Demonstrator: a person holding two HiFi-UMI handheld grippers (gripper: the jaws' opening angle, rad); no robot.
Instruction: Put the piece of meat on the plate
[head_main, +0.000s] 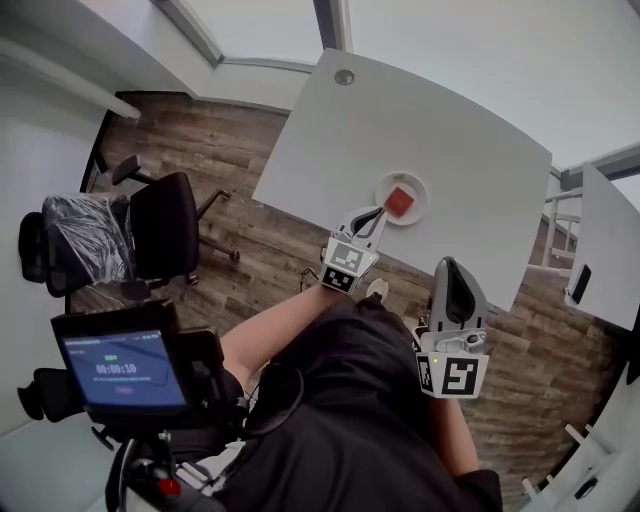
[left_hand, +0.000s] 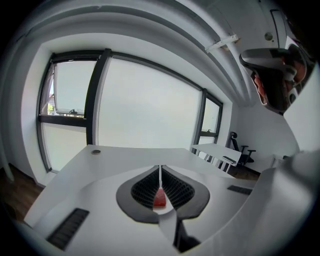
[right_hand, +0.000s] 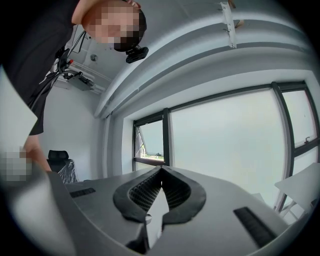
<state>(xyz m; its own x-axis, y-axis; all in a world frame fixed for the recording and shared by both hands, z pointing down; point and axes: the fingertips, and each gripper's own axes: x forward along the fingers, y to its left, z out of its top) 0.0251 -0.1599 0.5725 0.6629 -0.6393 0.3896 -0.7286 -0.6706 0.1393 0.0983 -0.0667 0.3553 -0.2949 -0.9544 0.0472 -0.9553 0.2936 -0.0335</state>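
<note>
looks pretty much done to me: the small red cube of meat (head_main: 399, 201) sits on the round white plate (head_main: 420, 189), the left gripper (head_main: 379, 213) just beside the plate is clenched on nothing, the right gripper (head_main: 449, 265) well clear of the plate is clamped empty too, so I'd guess only backing off is left

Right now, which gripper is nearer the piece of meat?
Left. The left gripper is at the plate beside the piece of meat; the right gripper is back near the person.
</note>
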